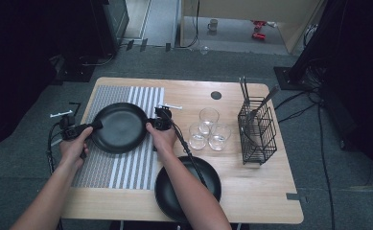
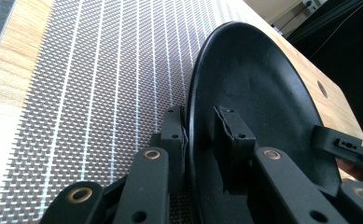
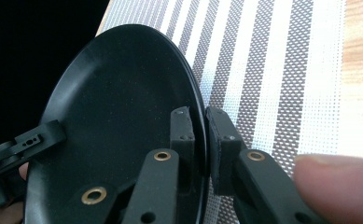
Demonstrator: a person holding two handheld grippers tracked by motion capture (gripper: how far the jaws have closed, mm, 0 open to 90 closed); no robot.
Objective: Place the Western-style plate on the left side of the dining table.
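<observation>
A: High view, item count?

B: Two black plates. One plate (image 1: 119,127) is on the striped placemat (image 1: 122,167) at the left of the table (image 1: 251,191); a second plate (image 1: 208,179) lies at the near edge. Three glasses (image 1: 208,129) stand right of the mat, and one wire rack (image 1: 257,129) stands farther right.

A: Gripper positions?

B: Left gripper (image 1: 97,125) is at the plate's left rim, right gripper (image 1: 150,125) at its right rim.

A: Left gripper view?

B: The left gripper (image 2: 198,128) pinches the plate (image 2: 263,93) rim, one jaw on each face.

A: Right gripper view?

B: The right gripper (image 3: 198,126) pinches the opposite rim of the plate (image 3: 118,98) over the placemat (image 3: 272,70).
</observation>
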